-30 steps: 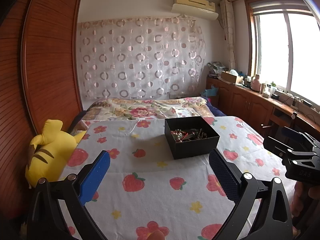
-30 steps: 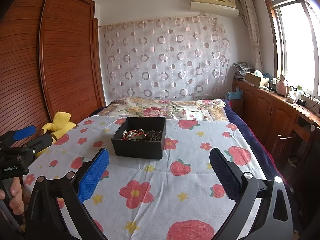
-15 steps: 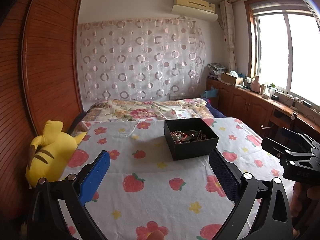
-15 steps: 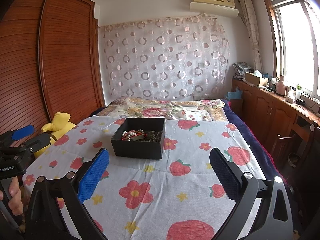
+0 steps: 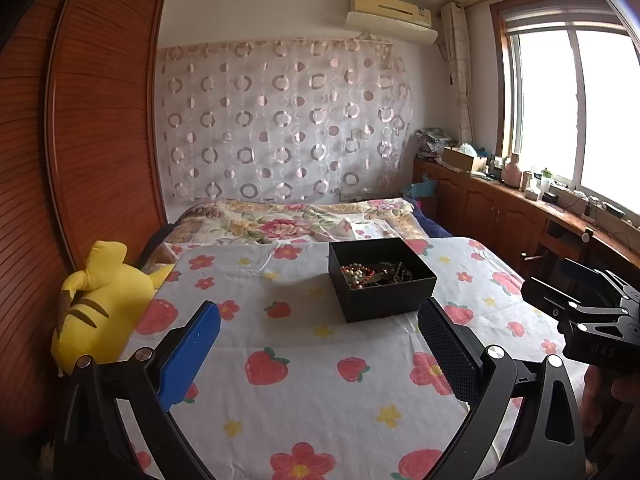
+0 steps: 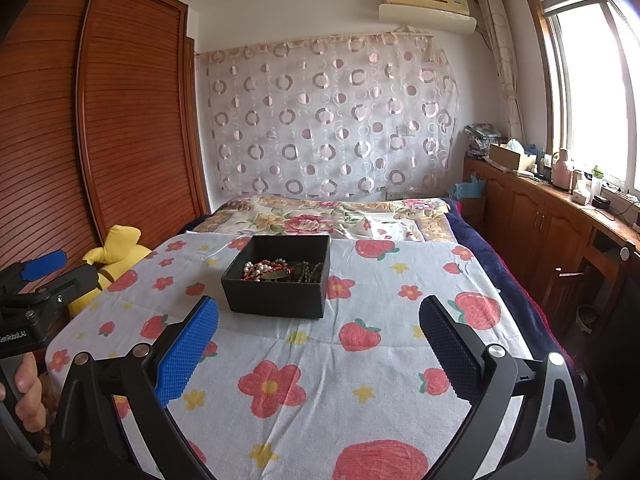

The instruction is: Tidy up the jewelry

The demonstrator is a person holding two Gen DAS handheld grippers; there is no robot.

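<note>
A black open box [image 5: 382,298] sits on the bed's strawberry-print sheet [image 5: 304,364]. It holds a tangle of jewelry [image 5: 374,272]: pearl beads, red beads and dark chains. In the right wrist view the box [image 6: 276,294] and the jewelry [image 6: 280,270] lie ahead, left of centre. My left gripper [image 5: 318,334] is open and empty, short of the box. My right gripper [image 6: 318,334] is open and empty, short of the box. Each gripper shows at the edge of the other's view, the right one [image 5: 576,300] and the left one [image 6: 36,272].
A yellow plush toy [image 5: 100,300] lies at the bed's left edge against a wooden wardrobe [image 5: 84,140]. A floral quilt [image 5: 288,224] lies at the bed's head. Wooden cabinets [image 5: 500,216] with clutter run under the window on the right.
Both views have drifted very slightly; the box sits almost where it was. Both grippers stay open and empty.
</note>
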